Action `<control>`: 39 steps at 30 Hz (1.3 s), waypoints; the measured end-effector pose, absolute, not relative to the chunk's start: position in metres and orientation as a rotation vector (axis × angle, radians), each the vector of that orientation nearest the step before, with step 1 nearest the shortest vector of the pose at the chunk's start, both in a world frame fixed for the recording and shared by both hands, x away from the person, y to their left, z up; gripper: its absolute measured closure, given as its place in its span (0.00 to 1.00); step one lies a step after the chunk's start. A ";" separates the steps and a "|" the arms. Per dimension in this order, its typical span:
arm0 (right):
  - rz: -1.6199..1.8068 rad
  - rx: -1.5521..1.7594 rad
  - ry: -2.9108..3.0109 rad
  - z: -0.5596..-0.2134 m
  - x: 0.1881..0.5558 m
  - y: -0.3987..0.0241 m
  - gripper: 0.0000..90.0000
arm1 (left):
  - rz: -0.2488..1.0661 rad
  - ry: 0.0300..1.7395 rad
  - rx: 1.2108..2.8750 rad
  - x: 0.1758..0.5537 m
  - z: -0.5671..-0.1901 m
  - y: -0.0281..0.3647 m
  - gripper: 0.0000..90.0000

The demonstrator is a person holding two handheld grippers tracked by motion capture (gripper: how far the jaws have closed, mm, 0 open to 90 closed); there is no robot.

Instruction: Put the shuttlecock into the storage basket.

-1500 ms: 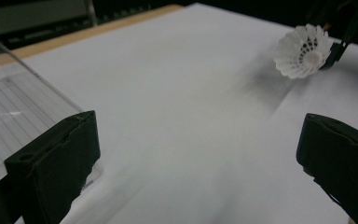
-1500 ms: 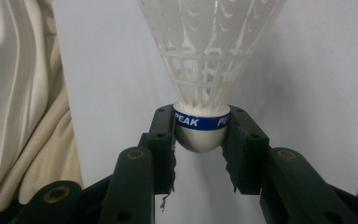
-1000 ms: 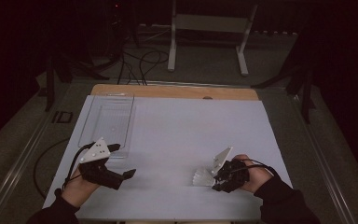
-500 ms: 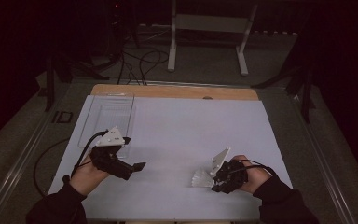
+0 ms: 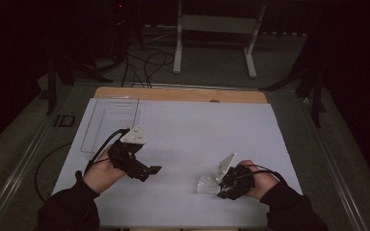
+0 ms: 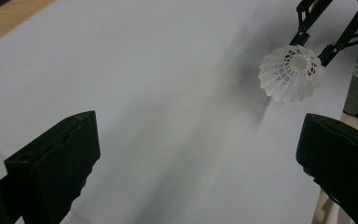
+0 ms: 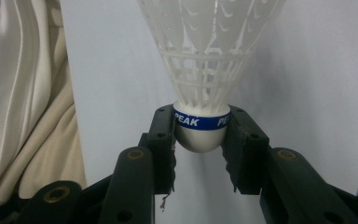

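Your right gripper (image 7: 199,140) is clamped on the cork base of the white shuttlecock (image 7: 205,56), low over the white sheet (image 5: 197,134).

You look mid-handover: your left gripper (image 5: 147,169), jaws spread wide with nothing between them, faces the shuttlecock from well apart. Next, bring it in squarely before closing. The clear tray (image 5: 94,139), beyond the left gripper, looks empty.

High view dim, room around the table (image 5: 183,125) near black, white top evenly lit from above, no glare; left gripper view: soft diagonal shadow mid-frame, near fingers (image 6: 56,163) out of focus; right gripper view sharp, shuttlecock (image 7: 200,126) bright, slightly overexposed.
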State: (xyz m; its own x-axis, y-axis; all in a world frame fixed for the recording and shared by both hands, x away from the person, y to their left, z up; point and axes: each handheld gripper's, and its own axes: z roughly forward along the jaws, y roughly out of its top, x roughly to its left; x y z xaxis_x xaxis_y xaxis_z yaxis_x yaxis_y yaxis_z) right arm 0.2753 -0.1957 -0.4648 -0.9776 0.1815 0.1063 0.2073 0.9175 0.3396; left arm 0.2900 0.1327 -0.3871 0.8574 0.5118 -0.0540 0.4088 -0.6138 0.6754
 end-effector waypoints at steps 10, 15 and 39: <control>-0.536 -0.286 -3.009 -0.465 0.275 -0.193 0.73 | 0.164 0.597 2.405 0.297 -0.386 0.102 0.02; -0.540 -0.278 -3.012 -0.464 0.274 -0.191 0.73 | 0.094 0.568 2.414 0.298 -0.389 0.090 0.02; -0.605 -0.194 -3.041 -0.458 0.270 -0.187 0.73 | -0.066 0.491 2.506 0.306 -0.409 0.045 0.03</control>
State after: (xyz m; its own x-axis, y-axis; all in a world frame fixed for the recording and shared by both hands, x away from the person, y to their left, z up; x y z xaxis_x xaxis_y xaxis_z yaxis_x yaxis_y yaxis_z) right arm 0.2703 -0.1870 -0.4576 -0.9916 0.1151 0.0587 0.1288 0.9164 0.3790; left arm 0.3056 0.0452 -0.4094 0.9311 0.3313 -0.1526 0.3598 -0.7650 0.5342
